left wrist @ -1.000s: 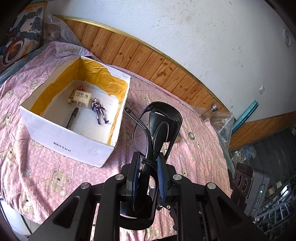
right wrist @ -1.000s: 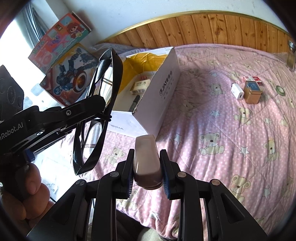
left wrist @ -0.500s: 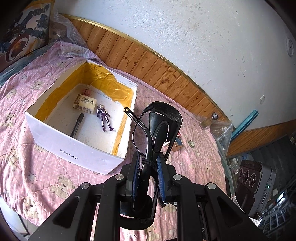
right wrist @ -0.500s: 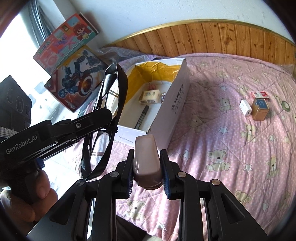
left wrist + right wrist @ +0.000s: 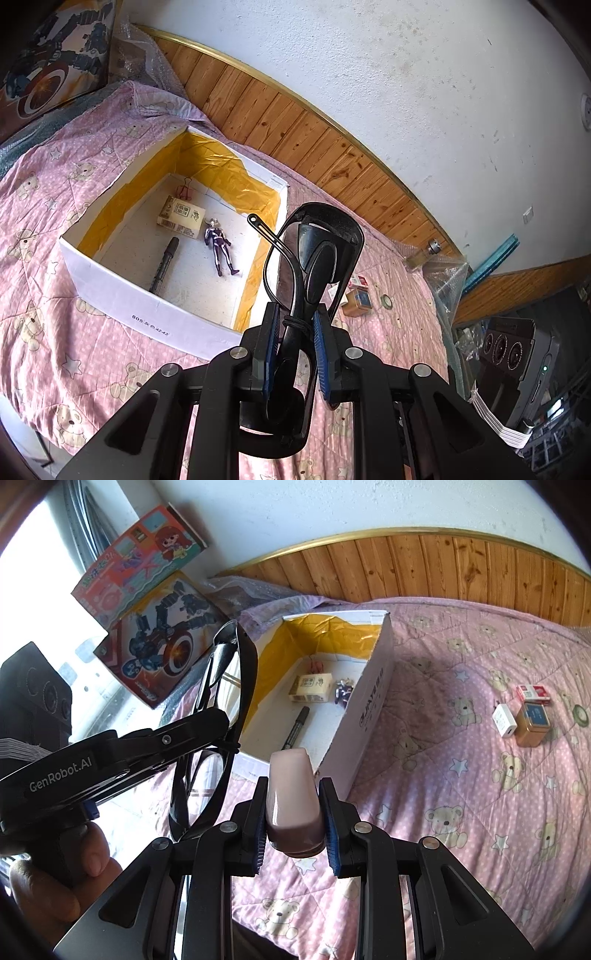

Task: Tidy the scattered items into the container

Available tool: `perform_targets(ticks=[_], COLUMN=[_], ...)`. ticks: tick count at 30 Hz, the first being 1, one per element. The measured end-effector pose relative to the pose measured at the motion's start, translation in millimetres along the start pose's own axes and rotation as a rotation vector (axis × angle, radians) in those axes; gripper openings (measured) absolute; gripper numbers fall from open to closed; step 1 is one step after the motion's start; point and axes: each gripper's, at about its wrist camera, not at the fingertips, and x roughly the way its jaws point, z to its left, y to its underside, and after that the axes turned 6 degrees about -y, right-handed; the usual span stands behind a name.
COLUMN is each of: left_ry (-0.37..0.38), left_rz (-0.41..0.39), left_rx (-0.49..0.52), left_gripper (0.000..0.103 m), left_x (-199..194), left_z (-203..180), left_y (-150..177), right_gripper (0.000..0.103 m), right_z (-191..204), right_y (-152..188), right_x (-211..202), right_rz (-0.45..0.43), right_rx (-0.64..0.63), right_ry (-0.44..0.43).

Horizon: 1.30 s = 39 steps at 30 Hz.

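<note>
At 12 o'clock of the left gripper (image 5: 293, 332), clamped by its jaws: glasses (image 5: 317, 251), light, thin-framed, fragile, best held at the folded temples; right gripper (image 5: 293, 816) pinches a smooth, likely slippery bottle (image 5: 291, 797); box (image 5: 369, 709) at 12 o'clock.

The left gripper (image 5: 221, 734) carries "GenRobot.AI" in white on its black arm. The white box (image 5: 155, 314) shows "805" and "42-43" on its near wall (the characters between are unclear) and "JIAYE" along its side.
</note>
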Motion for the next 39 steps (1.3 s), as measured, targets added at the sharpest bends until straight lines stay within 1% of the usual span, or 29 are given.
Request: perform_targets(ticks=[5, 11, 24, 32, 39], left_ry=[-0.001, -0.024, -0.052, -0.095, -0.155], left_rz=[-0.009, -0.02, -0.035, -0.012, 0.024], left_rx=[-0.018, -0.03, -0.039, 0.004, 0.064], left_gripper=[0.019, 0.019, 0.019, 0.019, 0.019], left_x=[-0.5, 0.5, 12.1, 28.7, 46.9], left_z=[9.3, 22.9, 42.7, 50.0, 57.2], left_y=[-13.2, -30.3, -66.2, -84.7, -94.0], right_gripper=[0.028, 0.028, 0.028, 0.028, 0.028], right_z=[8.2, 14.8, 14.9, 12.7, 7.3], right_y=[-11.5, -23.8, -49.1, -65.9, -73.7], right_x=[8.0, 19.7, 42.9, 57.1, 76.6], right_rz=[0.006, 0.013, 0.041, 0.057, 0.092], right_rx=[-0.022, -0.036, -0.062, -0.079, -0.083], right_ry=[-0.012, -0.024, -0.032, -0.028, -0.028])
